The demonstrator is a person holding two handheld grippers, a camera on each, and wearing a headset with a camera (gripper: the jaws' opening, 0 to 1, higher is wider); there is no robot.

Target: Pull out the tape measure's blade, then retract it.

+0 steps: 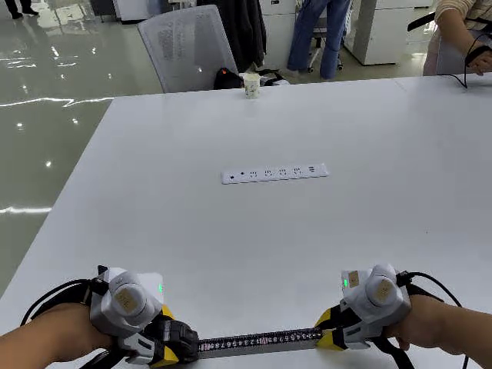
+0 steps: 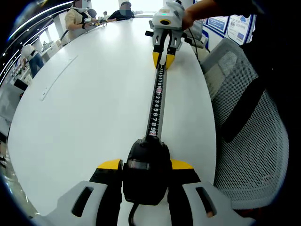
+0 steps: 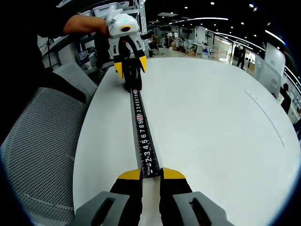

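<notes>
A black tape measure case (image 1: 183,338) lies at the table's near edge with my left gripper (image 1: 165,335) shut on it. In the left gripper view the case (image 2: 146,172) sits between the yellow-tipped jaws of that gripper (image 2: 146,165). The black numbered blade (image 1: 257,340) is drawn out to the right, flat along the white table (image 1: 307,231). My right gripper (image 1: 324,330) is shut on the blade's end. The right gripper view has the blade tip (image 3: 149,169) pinched in my right gripper (image 3: 151,175), and the blade (image 3: 140,127) runs to the case in the left gripper (image 3: 128,63).
A white power strip (image 1: 274,173) lies mid-table and a paper cup (image 1: 251,85) stands at the far edge. A grey mesh chair (image 1: 184,46) is behind the table, with people beyond. Another mesh chair (image 2: 249,141) is close by the near table edge.
</notes>
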